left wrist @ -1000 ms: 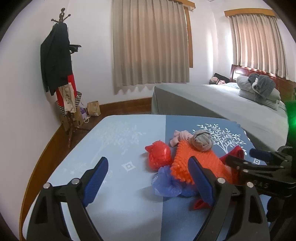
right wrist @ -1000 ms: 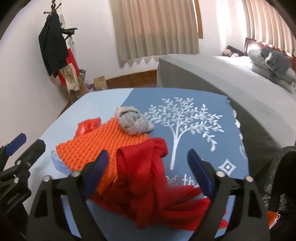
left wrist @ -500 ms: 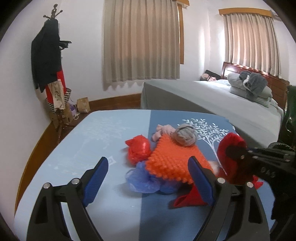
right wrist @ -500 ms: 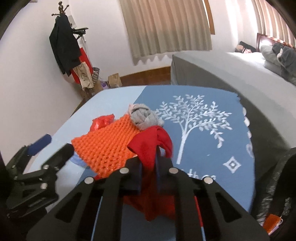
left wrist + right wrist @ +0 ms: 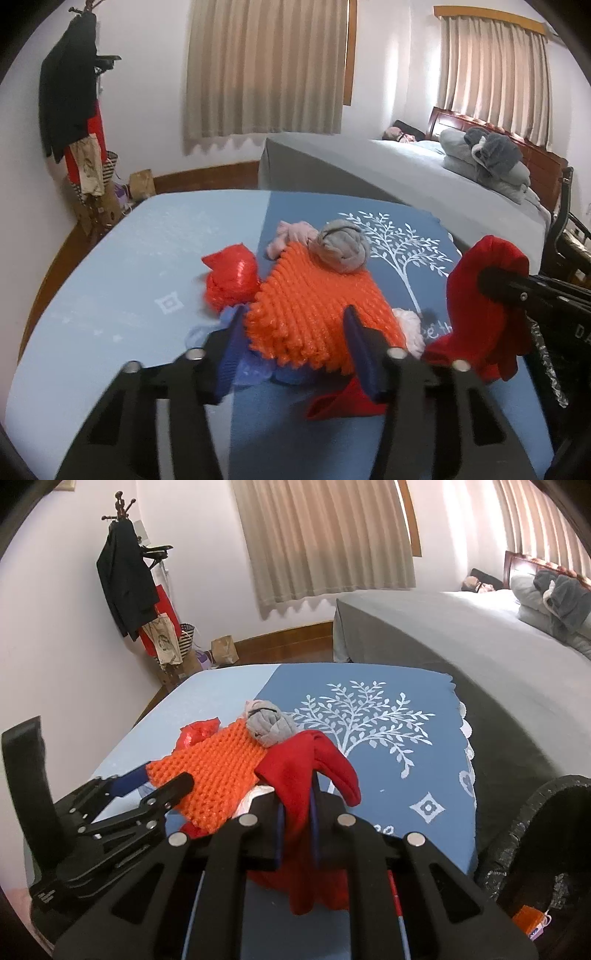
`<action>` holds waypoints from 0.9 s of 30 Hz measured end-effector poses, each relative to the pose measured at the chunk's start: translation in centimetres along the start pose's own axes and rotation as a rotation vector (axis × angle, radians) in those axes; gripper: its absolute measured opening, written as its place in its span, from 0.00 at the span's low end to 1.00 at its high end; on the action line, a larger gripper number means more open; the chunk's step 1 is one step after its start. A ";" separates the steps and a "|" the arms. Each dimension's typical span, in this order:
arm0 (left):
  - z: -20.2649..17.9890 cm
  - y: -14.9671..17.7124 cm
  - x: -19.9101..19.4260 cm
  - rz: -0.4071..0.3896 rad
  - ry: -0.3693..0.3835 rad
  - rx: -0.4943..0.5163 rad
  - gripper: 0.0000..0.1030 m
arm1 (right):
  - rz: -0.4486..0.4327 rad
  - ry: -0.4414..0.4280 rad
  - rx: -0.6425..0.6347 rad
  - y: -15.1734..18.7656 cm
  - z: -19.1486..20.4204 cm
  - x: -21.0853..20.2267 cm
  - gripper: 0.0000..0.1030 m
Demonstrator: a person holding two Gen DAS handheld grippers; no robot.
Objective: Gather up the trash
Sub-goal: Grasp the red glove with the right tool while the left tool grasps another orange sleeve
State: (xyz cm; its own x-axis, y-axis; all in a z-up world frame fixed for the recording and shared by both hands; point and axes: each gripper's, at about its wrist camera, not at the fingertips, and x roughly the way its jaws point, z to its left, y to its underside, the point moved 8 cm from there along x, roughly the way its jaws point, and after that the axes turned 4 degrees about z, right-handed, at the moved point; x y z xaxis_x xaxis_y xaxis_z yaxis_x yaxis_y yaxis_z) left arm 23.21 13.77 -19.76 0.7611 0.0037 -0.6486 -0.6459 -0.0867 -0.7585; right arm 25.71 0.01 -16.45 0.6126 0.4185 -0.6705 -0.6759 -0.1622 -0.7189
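Note:
A pile of trash lies on the blue tablecloth (image 5: 110, 295): an orange knobbly sheet (image 5: 314, 302), a red plastic bag (image 5: 231, 277), a grey balled cloth (image 5: 343, 245), a pink rag (image 5: 291, 236) and a pale blue bag (image 5: 255, 369). My left gripper (image 5: 295, 343) is low at the pile. Its jaws are closing, with the near part of the orange sheet between the blue pads. My right gripper (image 5: 297, 823) is shut on a red cloth (image 5: 306, 764) and holds it lifted off the table, to the right of the pile. The cloth's lower end hangs down.
A black trash bag (image 5: 546, 849) gapes at the table's right edge with a small orange item (image 5: 528, 921) inside. A grey bed (image 5: 406, 177) stands behind the table. A coat rack (image 5: 74, 110) is at the left wall, and a dark chair (image 5: 565, 229) at the far right.
My left gripper came forward and down onto the pile and its jaws narrowed around the orange sheet. My right gripper shut on the red cloth and raised it off the table.

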 end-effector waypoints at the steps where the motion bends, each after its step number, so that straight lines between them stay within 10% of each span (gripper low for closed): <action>1: -0.1 0.0 0.0 0.001 0.001 -0.001 0.36 | 0.001 0.001 -0.001 0.1 -0.1 -0.1 0.10; 9: -0.6 -0.2 -1.6 -0.043 -0.016 0.002 0.12 | -0.013 -0.002 0.000 0.0 0.0 -1.0 0.10; 27: -3.0 -2.5 -9.1 -0.182 0.004 0.030 0.12 | -0.090 -0.025 -0.004 -1.3 0.4 -5.8 0.10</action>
State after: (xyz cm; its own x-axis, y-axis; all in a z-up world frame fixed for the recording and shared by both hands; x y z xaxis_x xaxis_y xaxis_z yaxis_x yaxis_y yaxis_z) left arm 18.13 10.95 -11.75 0.8657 0.0127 -0.5005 -0.4991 -0.0554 -0.8648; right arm 22.91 -1.86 -11.54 0.6607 0.4537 -0.5980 -0.6166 -0.1262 -0.7771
